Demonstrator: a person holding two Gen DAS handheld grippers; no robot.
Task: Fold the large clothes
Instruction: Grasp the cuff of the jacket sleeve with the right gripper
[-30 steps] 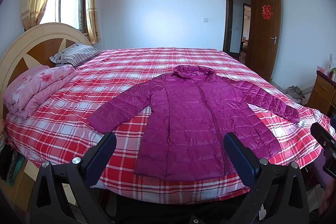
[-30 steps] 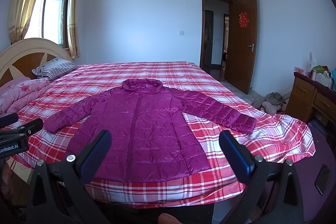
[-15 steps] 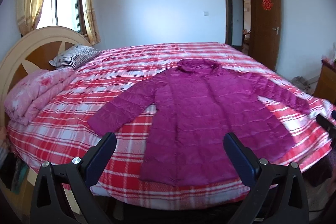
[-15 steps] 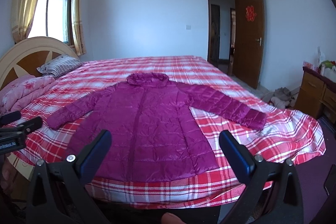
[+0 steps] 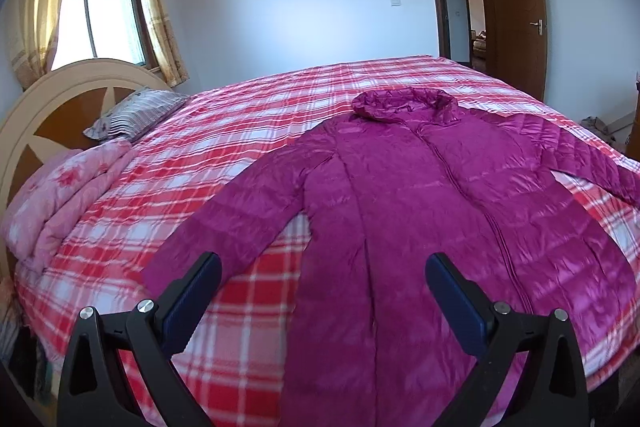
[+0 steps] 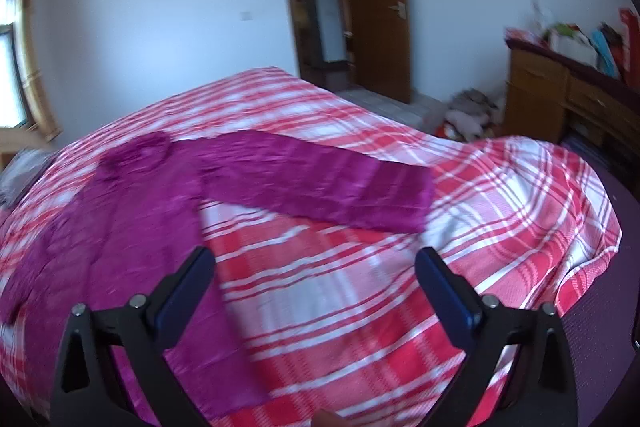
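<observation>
At the far left of the left wrist view a rolled pink floral quilt (image 5: pixel 60 195) and a striped grey pillow (image 5: pixel 136 113) lie against the cream and brown wooden headboard (image 5: pixel 48 99). The red and white plaid bedspread (image 5: pixel 240 131) covers the rest of the bed. On it the shiny magenta quilted down jacket (image 5: pixel 420 211) lies flat, front up, hood toward the far wall and hem at the near edge, both sleeves spread outward.

The left gripper (image 5: pixel 323 291) hangs above the near edge with its jaws released and wide apart; nothing is between them. The cuff of the jacket's left-hand sleeve (image 5: pixel 224 227) shows just beside its left finger, though contact cannot be confirmed.

In the blurred right wrist view, the right gripper (image 6: pixel 315 285) hovers over bare plaid between the jacket body and the other sleeve (image 6: pixel 320 183), which stretches toward the foot corner of the bed. Its jaws are closing a little from full spread, yet they grasp nothing.

The step in hand appears to be the approach to the sleeves. To do it well, each gripper should come down on its cuff, pinch only jacket cloth and none of the bedspread, then carry the sleeve across the chest so it lies flat. Slippery fabric probably calls for a firm bite before lifting.
</observation>
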